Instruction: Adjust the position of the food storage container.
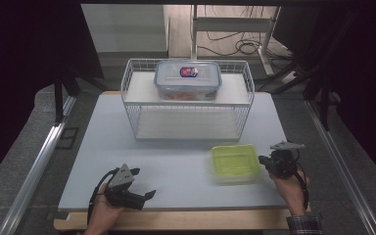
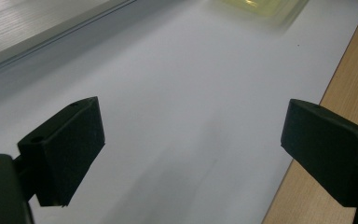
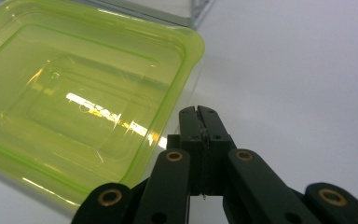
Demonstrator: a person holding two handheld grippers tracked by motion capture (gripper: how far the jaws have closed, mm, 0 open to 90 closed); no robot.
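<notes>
Resting beside green container (image 1: 235, 162), closed right tongs (image 1: 261, 160), wire rack (image 1: 187, 99) behind

one green box (image 1: 235, 163) with its lid on sits on the one white table (image 1: 176, 161). one wire rack (image 1: 187, 100) stands farther back, with two shelves, and one clear box (image 1: 188, 80) with a lid rests on the upper shelf. that makes two boxes in all. two grippers are in use, one left gripper (image 1: 144, 183) and one right gripper (image 1: 263, 160), each with two black fingers (image 2: 67, 149), four fingers altogether.
</notes>
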